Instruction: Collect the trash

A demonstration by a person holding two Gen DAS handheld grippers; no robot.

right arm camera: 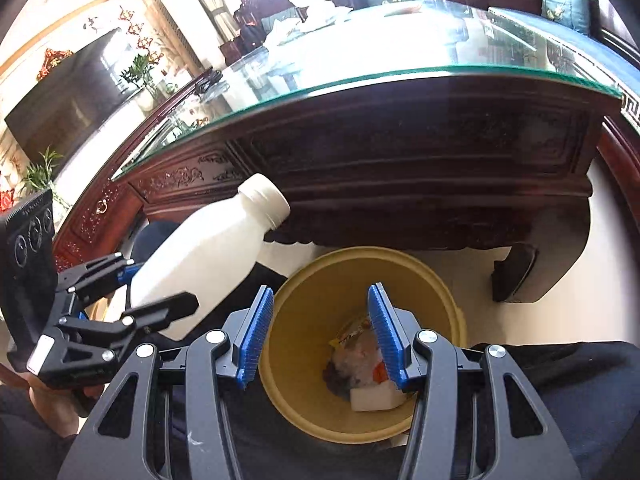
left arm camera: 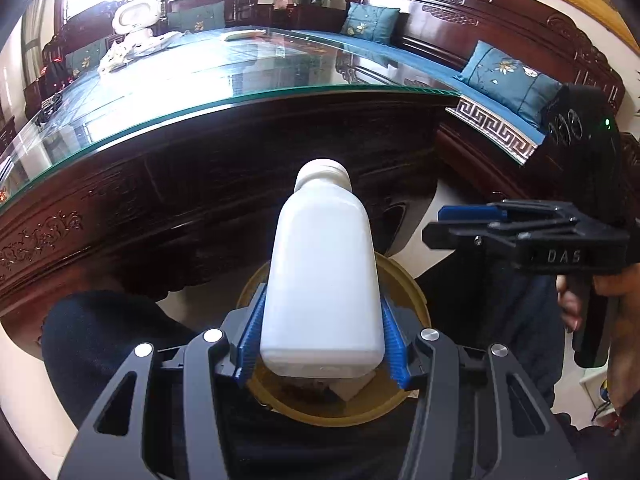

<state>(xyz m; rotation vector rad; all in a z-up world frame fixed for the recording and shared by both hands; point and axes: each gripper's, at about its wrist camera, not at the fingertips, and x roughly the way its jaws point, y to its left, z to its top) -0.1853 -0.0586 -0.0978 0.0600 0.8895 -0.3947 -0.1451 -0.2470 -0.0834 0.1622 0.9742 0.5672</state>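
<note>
Pale floor (right arm camera: 460, 264), yellow bin (right arm camera: 436, 280) standing on it, glass-topped dark wooden table (right arm camera: 400, 152) beside it.

Both wrist cameras sit close above the bin (left arm camera: 404, 280), angled down; each also sees the table (right arm camera: 400, 128).

One white bottle (left arm camera: 320, 276), one yellow bin (right arm camera: 320, 280) (trash inside), two tools.
</note>
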